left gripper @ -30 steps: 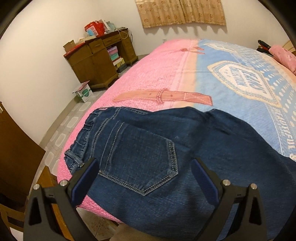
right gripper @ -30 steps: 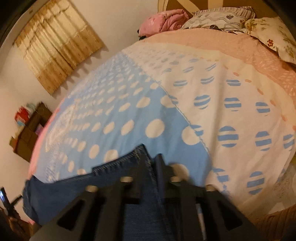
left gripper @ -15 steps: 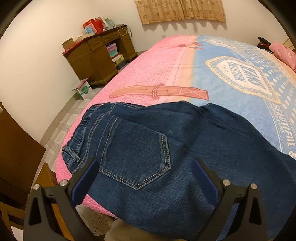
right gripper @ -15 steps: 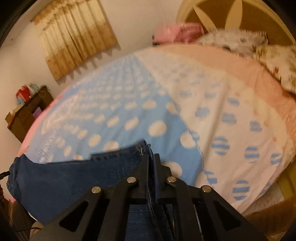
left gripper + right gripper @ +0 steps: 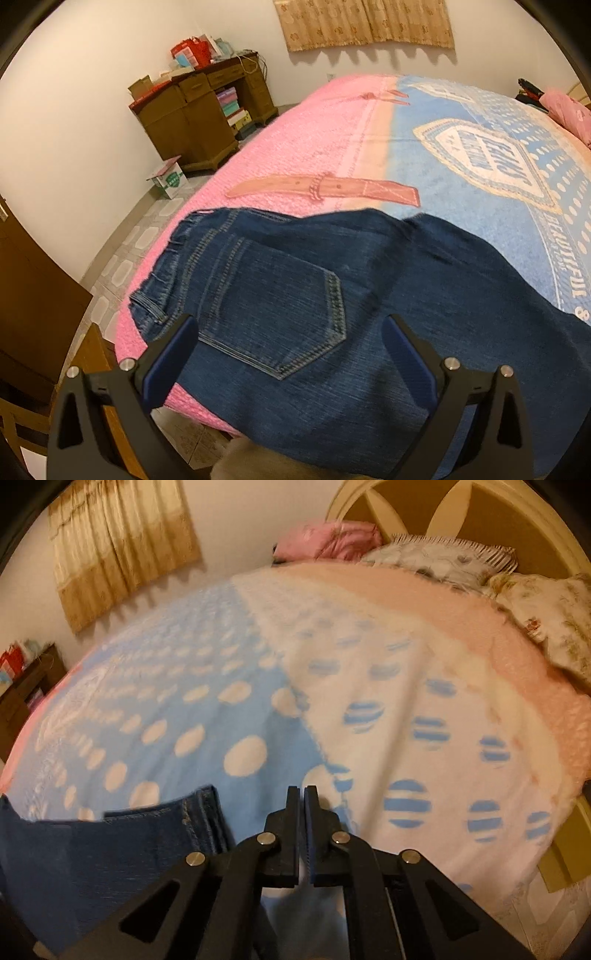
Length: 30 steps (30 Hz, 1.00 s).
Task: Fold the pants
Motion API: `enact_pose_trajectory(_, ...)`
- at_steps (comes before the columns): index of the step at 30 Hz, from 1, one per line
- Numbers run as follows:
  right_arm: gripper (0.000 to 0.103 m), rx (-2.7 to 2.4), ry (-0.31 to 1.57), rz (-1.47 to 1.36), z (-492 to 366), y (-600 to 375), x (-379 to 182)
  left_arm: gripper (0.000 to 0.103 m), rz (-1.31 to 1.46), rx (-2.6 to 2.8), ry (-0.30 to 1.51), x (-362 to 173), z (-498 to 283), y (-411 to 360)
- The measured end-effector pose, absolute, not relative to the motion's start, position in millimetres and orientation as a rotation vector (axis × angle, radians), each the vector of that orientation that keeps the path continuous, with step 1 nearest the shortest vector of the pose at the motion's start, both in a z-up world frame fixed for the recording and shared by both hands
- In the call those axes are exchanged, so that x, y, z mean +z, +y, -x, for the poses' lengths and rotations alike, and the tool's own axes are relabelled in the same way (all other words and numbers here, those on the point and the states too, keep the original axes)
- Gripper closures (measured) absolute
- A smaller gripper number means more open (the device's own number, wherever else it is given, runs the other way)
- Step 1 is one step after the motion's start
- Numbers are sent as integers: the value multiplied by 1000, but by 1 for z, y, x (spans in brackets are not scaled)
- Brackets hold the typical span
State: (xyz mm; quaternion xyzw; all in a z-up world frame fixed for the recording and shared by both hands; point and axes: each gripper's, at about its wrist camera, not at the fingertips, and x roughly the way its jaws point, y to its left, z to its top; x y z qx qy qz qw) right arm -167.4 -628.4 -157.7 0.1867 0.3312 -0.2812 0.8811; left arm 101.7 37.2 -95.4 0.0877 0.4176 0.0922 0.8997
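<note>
Dark blue jeans [image 5: 332, 317] lie flat on the bed, back pocket up, waistband toward the pink left edge. My left gripper [image 5: 291, 343] is open and empty, hovering just above the seat of the jeans, its fingers [image 5: 173, 347] either side of the pocket. In the right wrist view the leg hem [image 5: 199, 819] lies at lower left on the blue dotted blanket. My right gripper [image 5: 303, 812] is shut with nothing between its jaws, to the right of the hem and apart from it.
The bed blanket [image 5: 480, 192] is pink, blue and white. A wooden desk [image 5: 199, 107] and a small box [image 5: 168, 179] stand by the far wall. Pillows [image 5: 443, 561] and a headboard [image 5: 461, 513] are at the far end. A wooden chair [image 5: 22, 417] stands at lower left.
My right gripper has let go of the jeans hem and moved right of it; the hem now lies on the blanket. My left gripper stayed open above the seat, shifting slightly.
</note>
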Motion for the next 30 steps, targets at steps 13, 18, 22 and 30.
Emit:
enact_pose_trajectory(13,18,-526,396,-778,281,-565,-168,1,-131,93,910,-109,-96,32)
enact_pose_trajectory(18,28,-510,469,-707,258,-562,-185,1,-102,107,900,-101,-91,46)
enact_pose_trajectory(22,29,-499,545,-593,223,-562,-188,1,-96,136,887,-95,-90,56)
enact_pose_trajectory(30,39,-451,711,-505,220,-551,-210,1,-93,150,907,-103,-94,56)
